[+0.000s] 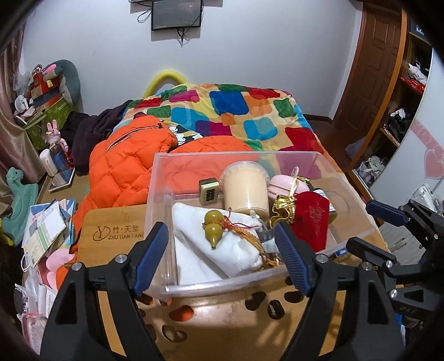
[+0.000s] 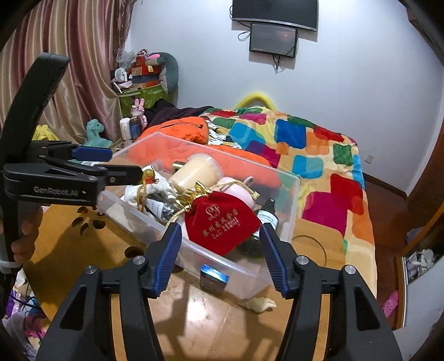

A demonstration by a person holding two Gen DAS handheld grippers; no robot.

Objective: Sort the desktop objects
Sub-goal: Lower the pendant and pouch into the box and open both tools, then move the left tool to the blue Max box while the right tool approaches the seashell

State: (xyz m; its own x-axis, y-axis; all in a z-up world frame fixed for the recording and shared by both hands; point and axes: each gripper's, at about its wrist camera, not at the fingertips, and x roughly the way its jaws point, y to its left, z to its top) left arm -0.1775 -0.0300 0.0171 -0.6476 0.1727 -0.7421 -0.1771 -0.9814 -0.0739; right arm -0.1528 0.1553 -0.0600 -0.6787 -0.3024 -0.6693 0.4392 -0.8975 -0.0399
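Bamboo lap desk [image 2: 83,244] across the bed, clear plastic bin [image 1: 358,200] on top, already loaded: red velvet pouch [image 2: 222,222], cream jar [image 1: 245,188], mahjong tile [image 1: 208,190], gourd charm [image 1: 213,225] on white cloth. Both grippers hover empty, left gripper [image 1: 222,257] and right gripper [image 2: 220,257] spread wide. Nearly sorted, I'd say. Leftovers outside: small blue box [image 2: 214,277] against the bin wall and a shell [image 2: 258,304]. Right one's closest; drop and pinch.

A white far wall [image 1: 263,61] carries a dark screen [image 1: 176,14]. A bed under a multicoloured patchwork blanket [image 1: 236,111] fills the middle. Striped curtains [image 2: 80,50] hang left; a wooden door [image 1: 371,61] and open shelves [image 1: 399,116] stand right.
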